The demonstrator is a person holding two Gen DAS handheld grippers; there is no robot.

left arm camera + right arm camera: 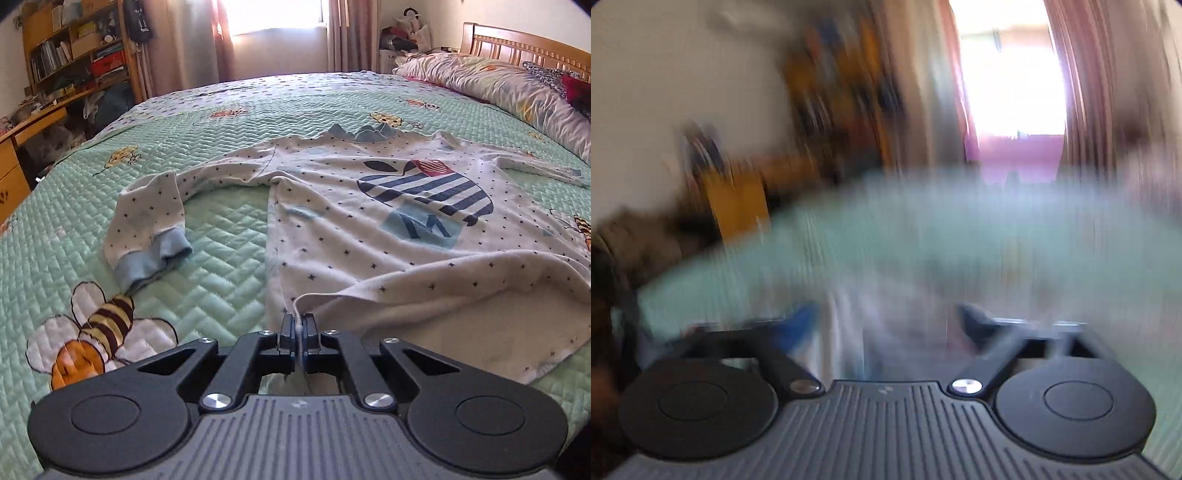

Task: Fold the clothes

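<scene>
Right across the room lies a big bed (207, 122) with a soft green quilted cover dotted with stitched bees. On it, spread flat, is a white long-sleeved shirt (332, 206) with little dark stars and a striped blue apple picture. Its left sleeve, with a pale blue cuff (151, 260), bends down over the cover, and green cover lies bare between sleeve and body. The near hem is lifted and folded back a bit. The left claw (298, 332) is pinched tight on the near corner of that hem. In the right wrist view all is smeared. The right claw (886, 317) has its fingers wide apart, with blurry white cloth between them, but I cannot tell if they touch it.
</scene>
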